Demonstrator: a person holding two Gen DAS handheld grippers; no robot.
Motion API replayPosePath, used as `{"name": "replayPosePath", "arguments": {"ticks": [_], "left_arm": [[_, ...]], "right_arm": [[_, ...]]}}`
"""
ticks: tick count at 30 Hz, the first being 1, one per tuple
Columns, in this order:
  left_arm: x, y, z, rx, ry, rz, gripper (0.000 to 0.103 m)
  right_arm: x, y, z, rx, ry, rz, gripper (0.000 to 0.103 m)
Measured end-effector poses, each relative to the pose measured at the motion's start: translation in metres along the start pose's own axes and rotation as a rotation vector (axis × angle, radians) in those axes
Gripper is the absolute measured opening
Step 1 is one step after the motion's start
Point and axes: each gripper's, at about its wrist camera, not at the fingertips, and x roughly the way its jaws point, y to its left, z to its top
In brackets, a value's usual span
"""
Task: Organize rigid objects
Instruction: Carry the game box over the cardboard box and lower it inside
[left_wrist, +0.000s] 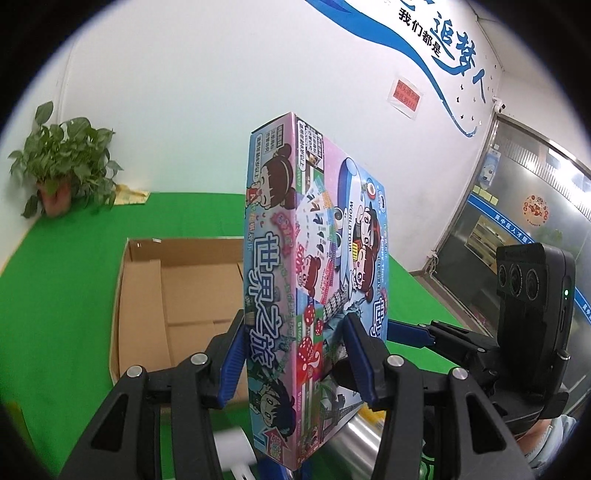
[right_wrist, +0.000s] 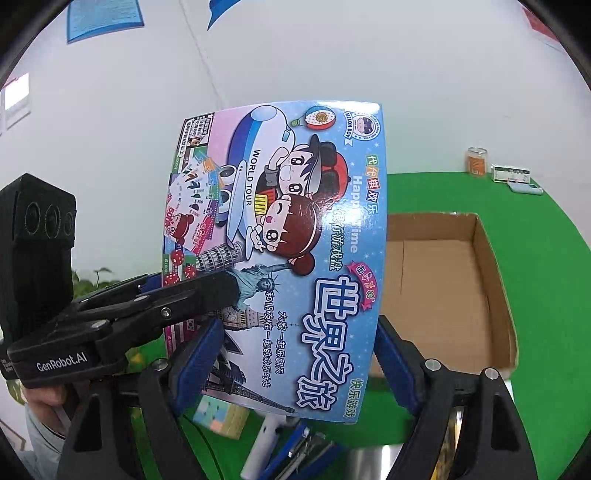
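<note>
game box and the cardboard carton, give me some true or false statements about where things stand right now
1. The left gripper holds the game box across its narrow sides. True.
2. The game box already lies inside the cardboard carton. False: it is held upright in the air in front of the carton.
3. The carton has nothing visible in it. True, as far as both views show.
4. The right gripper has its jaws clamped on the box. False: the box's broad face sits between them with gaps on both sides.
5. A potted plant stands on the green surface by the wall. True.
</note>
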Motion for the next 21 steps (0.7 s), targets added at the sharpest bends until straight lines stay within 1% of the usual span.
{"name": "replayPosePath", "arguments": {"ticks": [3,5,10,15,21], "left_arm": [[0.009,0.011,0.009,-0.011,0.009,0.002,0.050],[0.017,0.019,0.014,-0.022,0.019,0.004,0.050],[0.041,0.038,0.014,-0.051,0.068,0.015,0.050],[0.071,0.062,-0.001,-0.093,0.152,0.022,0.050],[0.111,0.088,-0.024,-0.157,0.273,0.045,0.050]], "right_arm": [[0.017,-0.002,0.018,0.004,0.017,0.008,0.079],[0.029,-0.002,0.024,0.006,0.037,0.015,0.079],[0.066,-0.006,0.040,0.022,0.100,0.035,0.079],[0.114,-0.022,0.033,0.061,0.197,0.056,0.079],[0.167,-0.047,0.006,0.131,0.328,0.088,0.079]]}}
